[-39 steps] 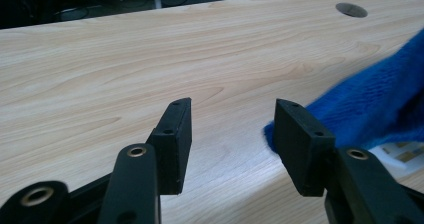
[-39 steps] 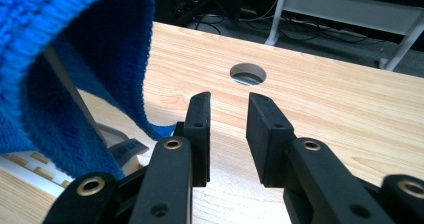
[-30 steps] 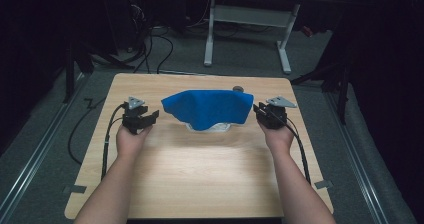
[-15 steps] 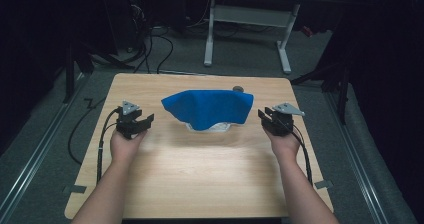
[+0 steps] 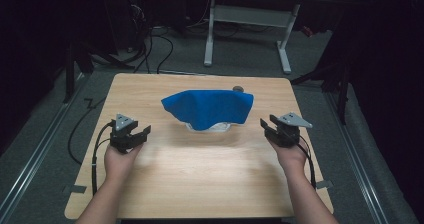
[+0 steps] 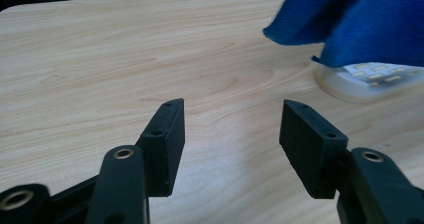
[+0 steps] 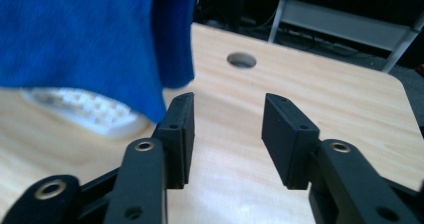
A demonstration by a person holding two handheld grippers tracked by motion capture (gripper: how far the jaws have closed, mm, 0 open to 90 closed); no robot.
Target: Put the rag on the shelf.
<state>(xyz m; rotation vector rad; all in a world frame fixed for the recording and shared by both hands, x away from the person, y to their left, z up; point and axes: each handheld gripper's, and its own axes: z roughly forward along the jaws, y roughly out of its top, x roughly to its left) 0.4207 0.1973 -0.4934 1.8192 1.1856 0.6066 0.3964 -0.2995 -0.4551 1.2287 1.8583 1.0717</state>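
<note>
1. Centrally, a bright blue cloth (image 5: 210, 108) lies draped over a shallow white, ribbed dish (image 5: 208, 127) on the pale wooden tabletop (image 5: 200, 169), a little toward the far edge. It hangs down on all sides, so little more than the dish's near rim peeks out below it.
2. The cloth's long axis runs left to right across the tabletop, so each of its short ends faces one of the two tools.
3. The left hand-held gripper (image 5: 136, 132) sits to the left of the cloth and slightly nearer the person. In the left gripper view the cloth's drooping corner (image 6: 300, 31) and the dish rim (image 6: 360, 81) lie ahead and to the right of the jaws, clearly apart from them.
4. The right hand-held gripper (image 5: 268, 127) sits to the right of the cloth. In the right gripper view the cloth's hanging edge (image 7: 172, 44) appears just beside the left jaw, though contact cannot be judged from this angle.
5. By the high view the right tool looks the nearer of the two to the fabric.
6. Both tools have their jaws spread wide, with bare wood showing between the pads; neither holds anything.
7. A small round hole (image 7: 241, 60) in the tabletop lies beyond the right jaws.
</note>
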